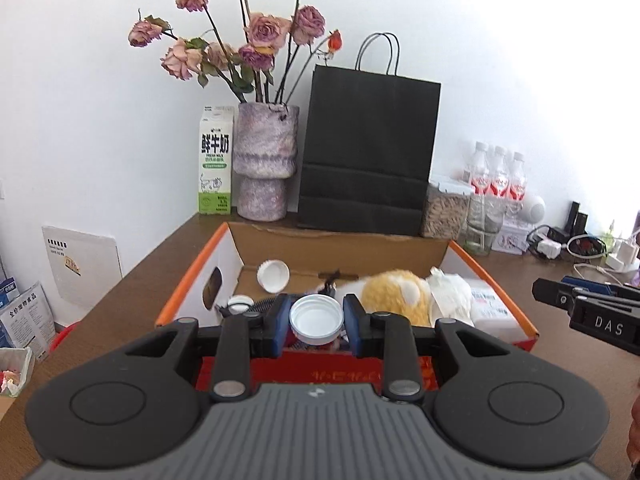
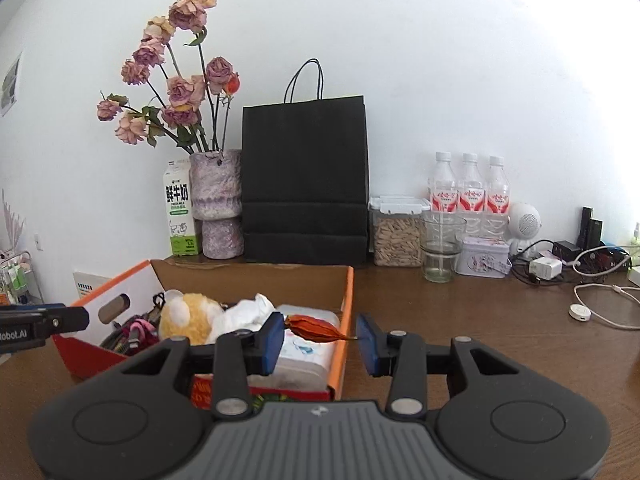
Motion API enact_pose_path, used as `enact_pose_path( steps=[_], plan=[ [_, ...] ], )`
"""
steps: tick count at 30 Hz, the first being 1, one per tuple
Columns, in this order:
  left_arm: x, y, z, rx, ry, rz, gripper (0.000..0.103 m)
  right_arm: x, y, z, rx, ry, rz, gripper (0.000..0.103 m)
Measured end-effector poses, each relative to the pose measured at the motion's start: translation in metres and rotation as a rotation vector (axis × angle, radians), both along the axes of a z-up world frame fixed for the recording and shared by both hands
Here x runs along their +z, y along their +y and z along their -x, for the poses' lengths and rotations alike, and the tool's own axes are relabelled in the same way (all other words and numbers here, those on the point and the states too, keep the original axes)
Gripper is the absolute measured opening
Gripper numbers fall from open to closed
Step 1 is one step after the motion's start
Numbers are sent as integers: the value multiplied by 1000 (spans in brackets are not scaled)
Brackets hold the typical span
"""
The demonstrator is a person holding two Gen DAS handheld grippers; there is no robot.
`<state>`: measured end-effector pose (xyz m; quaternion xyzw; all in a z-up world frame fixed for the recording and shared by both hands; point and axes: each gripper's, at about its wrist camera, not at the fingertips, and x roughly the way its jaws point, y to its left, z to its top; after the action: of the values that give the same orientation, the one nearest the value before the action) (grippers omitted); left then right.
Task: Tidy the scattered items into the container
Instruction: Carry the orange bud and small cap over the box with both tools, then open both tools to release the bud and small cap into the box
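While the left gripper hangs over the near end of the cardboard box, its blue pads pinch a white jar lid from both sides, hollow side facing the camera. Inside the box lie a second white lid propped against the far wall, a smaller white cap, a yellow plush toy, a crumpled white tissue and a white wipes pack at the right end. From the right wrist view, the right gripper holds a dried orange seed pod just above the wipes pack at the box's right end; the pod's broad end meets the left pad and its thin tip appears to reach the right pad, though that contact is hard to make out. Behind the box on the brown table stand a milk carton, a mottled vase of dried roses, a black paper bag, a jar of seeds, a glass and three water bottles.
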<state>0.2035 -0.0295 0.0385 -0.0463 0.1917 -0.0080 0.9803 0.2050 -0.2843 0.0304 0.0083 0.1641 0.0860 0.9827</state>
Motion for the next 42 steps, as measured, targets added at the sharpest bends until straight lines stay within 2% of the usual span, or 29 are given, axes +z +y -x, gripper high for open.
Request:
enact_pose_path(
  steps=[3,9,11,16,19,26,27,28,29,30,31,33,37,42],
  plan=[
    [12,13,-16,11,-34,40,29,10,18,-14,23,-11,1,39],
    [16,23,-61,48,-79,38,29,18,58,-53,38,-33,10,38],
    [11,25,-82,59,-54,17,29,15,66,-67,37,-34,12,39],
    [-19,43,-119,48,24,37,29,-6,76,-95,24,2,7,38],
    [-25,47,-124,42,42,32,29,-19,82,-99,9,10,53,38],
    [-27,32,-113,30,8,-43,30,-25,88,-98,14,5,65,39],
    [-27,31,-111,33,-3,-51,32,-24,87,-97,10,-4,63,43],
    [-27,30,-109,35,-11,-59,46,-24,86,-95,11,-9,65,51],
    [-27,29,-107,41,-21,-65,80,-25,87,-93,11,-14,68,74],
    [-26,29,-104,53,-35,-68,100,-25,87,-91,7,-29,67,95],
    [-26,29,-100,67,-63,-70,103,-24,87,-87,2,-48,68,100],
    [-23,30,-95,62,-86,-67,103,-22,88,-80,5,-83,76,103],
    [-23,32,-93,65,-80,-45,103,-20,89,-71,13,-97,81,103],
    [-26,33,-91,83,-64,-55,103,-21,90,-63,13,-95,84,103]
  ],
)
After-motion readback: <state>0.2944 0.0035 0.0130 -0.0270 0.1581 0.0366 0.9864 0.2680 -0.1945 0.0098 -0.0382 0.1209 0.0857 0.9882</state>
